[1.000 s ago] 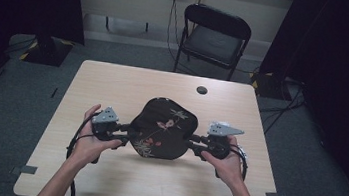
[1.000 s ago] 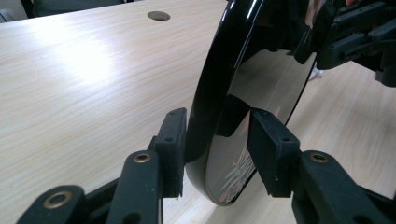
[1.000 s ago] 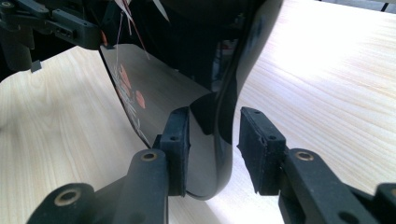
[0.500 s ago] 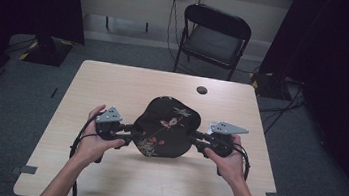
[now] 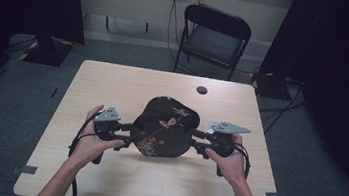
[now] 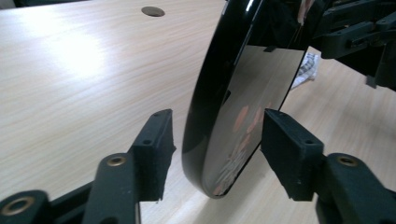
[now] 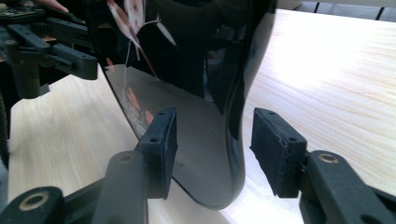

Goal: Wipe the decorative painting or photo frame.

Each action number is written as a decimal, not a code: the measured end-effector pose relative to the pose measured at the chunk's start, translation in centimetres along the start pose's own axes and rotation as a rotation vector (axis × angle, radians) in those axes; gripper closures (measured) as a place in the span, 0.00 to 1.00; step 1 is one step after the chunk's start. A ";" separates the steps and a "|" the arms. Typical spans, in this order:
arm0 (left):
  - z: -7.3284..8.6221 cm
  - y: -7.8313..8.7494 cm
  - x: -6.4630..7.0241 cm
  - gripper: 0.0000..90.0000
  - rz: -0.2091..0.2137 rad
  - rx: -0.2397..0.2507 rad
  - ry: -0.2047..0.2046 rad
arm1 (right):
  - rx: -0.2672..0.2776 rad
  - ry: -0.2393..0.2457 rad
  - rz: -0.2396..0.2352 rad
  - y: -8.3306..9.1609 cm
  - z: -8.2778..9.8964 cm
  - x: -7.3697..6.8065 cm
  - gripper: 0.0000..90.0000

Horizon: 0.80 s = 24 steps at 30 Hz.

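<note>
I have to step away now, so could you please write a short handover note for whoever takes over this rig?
Left gripper: jaws have just been opening; pads clear of the tray's edge, which sits between them.
Right gripper: same, just opened, rim between its pads, not pressed.
Black lacquered floral tray: at the middle of the wooden table, between both grippers.
Done: tray released.
Left: probably draw both grippers back off the rim.

Counted items on and near the table.
One glossy black flower-painted lacquer tray [image 5: 166, 127]; two black two-jaw handheld grippers [image 5: 128, 133] [image 5: 196, 142]; one pale wooden table [image 5: 113, 85]; one black folding chair [image 5: 213, 40].
</note>
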State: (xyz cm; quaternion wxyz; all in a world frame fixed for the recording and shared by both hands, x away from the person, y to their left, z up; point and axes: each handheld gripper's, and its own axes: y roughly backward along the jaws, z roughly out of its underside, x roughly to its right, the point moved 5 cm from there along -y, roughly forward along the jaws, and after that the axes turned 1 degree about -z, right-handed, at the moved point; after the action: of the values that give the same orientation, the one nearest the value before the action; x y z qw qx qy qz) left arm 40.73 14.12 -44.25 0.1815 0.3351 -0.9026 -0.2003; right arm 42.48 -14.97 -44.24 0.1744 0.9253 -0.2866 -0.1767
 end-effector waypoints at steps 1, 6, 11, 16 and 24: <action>-0.1 0.1 0.0 0.47 -0.001 0.006 -0.002 | -0.001 0.000 0.006 0.0 0.0 0.1 0.55; -0.2 1.1 0.0 0.44 -0.016 0.014 -0.021 | 0.005 -0.006 0.019 0.6 -0.1 0.3 0.53; 0.4 1.9 -0.5 0.43 -0.043 0.029 -0.016 | 0.024 -0.011 0.041 1.4 -0.1 0.6 0.51; 0.9 3.5 -0.9 0.42 -0.055 0.040 -0.032 | 0.027 -0.014 0.059 2.5 0.5 0.5 0.48; 2.3 6.8 -2.7 0.37 -0.136 0.073 0.026 | 0.054 -0.030 0.161 6.0 1.7 1.8 0.44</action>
State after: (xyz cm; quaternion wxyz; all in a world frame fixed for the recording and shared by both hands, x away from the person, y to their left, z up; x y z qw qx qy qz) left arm 37.97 21.22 -43.51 0.1668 0.4047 -0.8820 -0.1749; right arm 40.29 -21.03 -43.62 0.1585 0.9010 -0.3671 -0.1682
